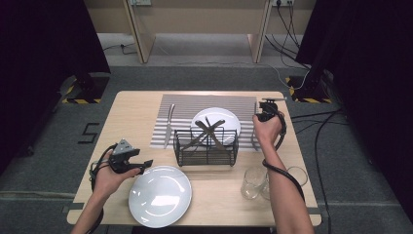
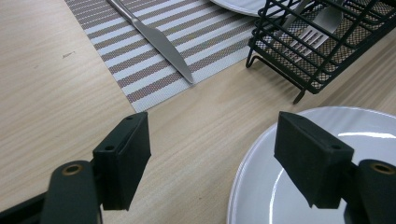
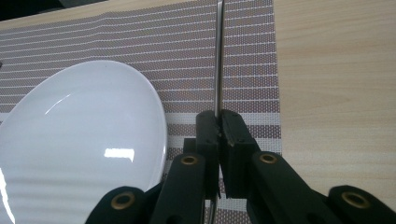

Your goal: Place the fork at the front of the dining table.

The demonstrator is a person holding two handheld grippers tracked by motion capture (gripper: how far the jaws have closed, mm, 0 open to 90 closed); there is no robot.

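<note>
Table-setting work is being carried out around the black wire basket (image 1: 206, 146), which is being taken as the reference for every position below.

Nearest the person, in front of the basket and to its left, a large white plate (image 1: 160, 195) is lying on the bare table (image 1: 131, 112). The left gripper (image 1: 145, 165) is being held just beside this plate's left rim. Its jaws are standing released and wide apart, with nothing between them. In front of the basket and to its right, two clear glasses (image 1: 254, 183) are standing close together.

Inside the basket, crossed utensils (image 1: 209, 130) are waiting to be taken out. At least one fork can be made out among them in the left gripper view.

Behind the basket, a smaller white plate (image 1: 226, 119) is resting on the striped placemat (image 1: 195, 102). A knife (image 1: 168, 124) is lying on the mat, behind and to the left of the basket.

Behind and to the right of the basket, the right gripper (image 3: 219, 123) is being kept clenched on a thin metal utensil (image 3: 218, 70). The utensil is being held edge-on along the mat's right margin, just beside the smaller plate. Its type cannot be told.

Progress is being judged as partway. Plate and knife are placed, and the gripped utensil is being set down. The basket's contents, the large plate and the glasses are judged to be outstanding.
</note>
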